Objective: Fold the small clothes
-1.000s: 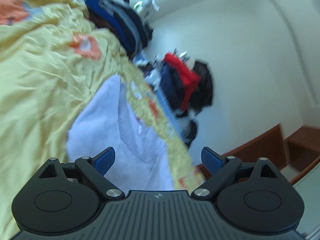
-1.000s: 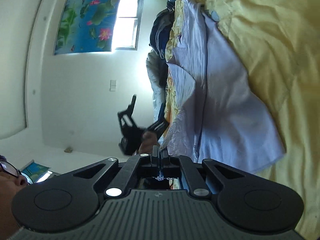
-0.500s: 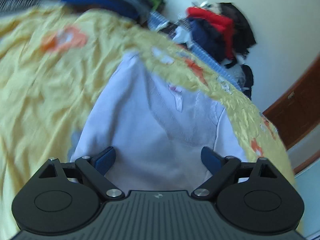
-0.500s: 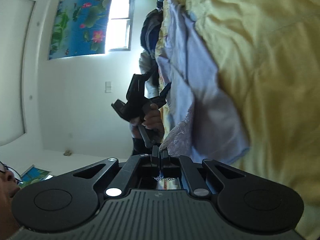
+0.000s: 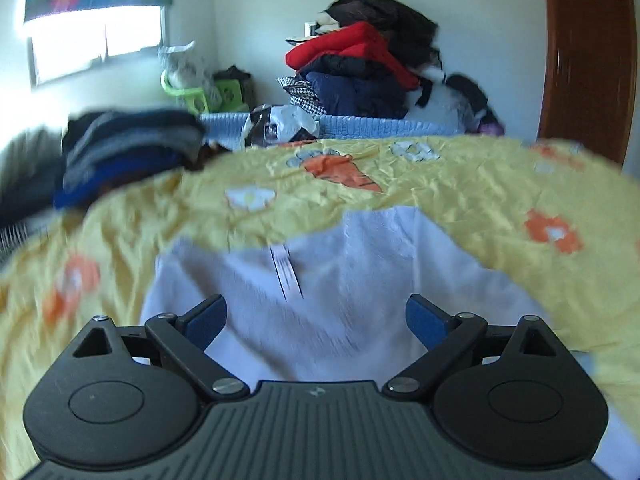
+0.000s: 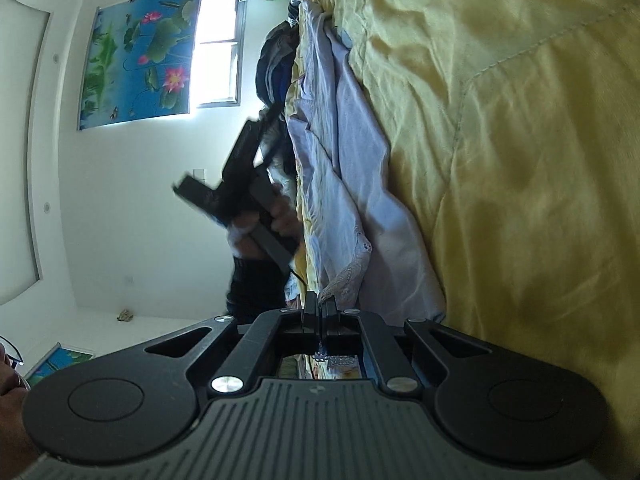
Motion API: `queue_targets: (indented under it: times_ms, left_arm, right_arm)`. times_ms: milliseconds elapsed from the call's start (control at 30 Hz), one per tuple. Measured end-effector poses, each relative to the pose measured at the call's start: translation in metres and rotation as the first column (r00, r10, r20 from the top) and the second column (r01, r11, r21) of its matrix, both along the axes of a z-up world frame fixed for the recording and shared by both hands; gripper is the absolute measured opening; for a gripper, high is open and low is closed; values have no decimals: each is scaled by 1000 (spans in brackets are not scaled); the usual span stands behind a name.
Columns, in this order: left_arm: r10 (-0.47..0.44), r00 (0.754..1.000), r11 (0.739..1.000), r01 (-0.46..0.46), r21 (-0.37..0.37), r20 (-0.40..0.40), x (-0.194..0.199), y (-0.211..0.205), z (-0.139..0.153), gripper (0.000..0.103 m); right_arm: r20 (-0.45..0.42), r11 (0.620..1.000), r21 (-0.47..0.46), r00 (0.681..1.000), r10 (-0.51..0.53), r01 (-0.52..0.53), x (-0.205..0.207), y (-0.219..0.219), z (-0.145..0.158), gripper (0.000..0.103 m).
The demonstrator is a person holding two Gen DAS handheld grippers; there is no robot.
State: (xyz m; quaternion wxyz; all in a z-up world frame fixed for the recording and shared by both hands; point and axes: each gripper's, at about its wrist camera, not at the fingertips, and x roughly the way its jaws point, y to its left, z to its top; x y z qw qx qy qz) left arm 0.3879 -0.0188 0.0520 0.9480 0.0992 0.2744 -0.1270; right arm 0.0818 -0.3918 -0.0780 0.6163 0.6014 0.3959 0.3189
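A small white garment (image 5: 340,280) lies spread on the yellow quilt (image 5: 460,184). My left gripper (image 5: 316,316) is open and empty, its blue pads (image 5: 208,316) just above the garment's near part. My right gripper (image 6: 320,304) is shut on the garment's lacy edge (image 6: 348,280) and holds it up off the quilt (image 6: 520,160). The rest of the garment (image 6: 352,160) stretches away along the bed. The left gripper (image 6: 248,176), in the person's hand, shows in the right wrist view next to the garment.
A stack of folded dark clothes (image 5: 120,148) sits on the bed at the left. A pile of red, navy and black clothes (image 5: 368,68) stands by the far wall. A green basket (image 5: 188,92) is under the window. A brown door (image 5: 588,56) is at the right.
My left gripper has swung round and levelled out over the white garment, still open. My right gripper stays shut on the lacy edge and has shifted slightly.
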Motion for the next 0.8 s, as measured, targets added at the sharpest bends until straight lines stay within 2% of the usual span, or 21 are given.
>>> queue_targets:
  times_ms: [33, 67, 100, 133, 200, 267, 333, 400, 433, 533, 567, 600, 667, 700, 733, 800]
  left_arm:
    - [43, 999, 994, -45, 98, 26, 9, -9, -1, 97]
    - [101, 994, 975, -109, 192, 48, 20, -15, -2, 97]
    - [167, 984, 953, -176, 248, 60, 31, -18, -2, 97]
    - [235, 970, 935, -242, 259, 58, 42, -12, -1, 97]
    - [362, 932, 905, -358, 232, 27, 62, 12, 0, 97]
    - [452, 892, 864, -444, 236, 23, 72, 36, -1, 97]
    - [462, 885, 847, -458, 269, 51, 68, 48, -2, 97]
    - [413, 906, 862, -422, 282, 94, 53, 50, -1, 97]
    - [390, 914, 858, -406, 315, 117, 48, 48, -2, 97]
    - [338, 929, 816, -370, 444, 153, 47, 34, -11, 97]
    - [330, 935, 815, -353, 459, 133, 54, 30, -13, 97]
    - [328, 938, 831, -344, 437, 113, 57, 31, -11, 97]
    - [336, 939, 880, -342, 329, 76, 63, 33, -3, 97]
    - [342, 937, 896, -349, 274, 72, 63, 35, 1, 97]
    - [347, 936, 904, -352, 243, 66, 64, 36, 4, 97]
    - [351, 935, 892, -349, 287, 44, 72, 30, -2, 97]
  right_arm:
    - [-4, 1000, 1, 1000, 0, 0, 0, 0, -1, 7]
    - [-5, 1000, 5, 1000, -1, 1, 1, -1, -3, 7]
    - [-4, 1000, 9, 1000, -1, 1, 1, -1, -3, 7]
    - [-4, 1000, 10, 1000, 0, 0, 3, -1, -3, 7]
    - [1, 1000, 11, 1000, 3, -3, 5, -2, -3, 8]
    - [8, 1000, 29, 1000, 5, -5, 5, -4, -6, 10]
    - [17, 999, 51, 1000, 9, -10, 7, -6, -5, 12]
    - [26, 998, 63, 999, 21, -22, 9, -6, -6, 14]
    - [32, 997, 66, 999, 29, -31, 10, -7, -6, 14]
    - [48, 996, 72, 998, 50, -53, 11, -7, -6, 14]
    - [52, 996, 73, 997, 54, -58, 11, -7, -5, 14]
    - [54, 996, 74, 997, 56, -60, 11, -7, -4, 14]
    - [62, 995, 74, 996, 60, -64, 11, -8, -4, 15]
    - [65, 995, 73, 996, 60, -64, 11, -7, -3, 15]
    - [68, 995, 74, 996, 60, -65, 10, -7, -2, 15]
    - [74, 995, 76, 995, 61, -66, 9, -8, -2, 15]
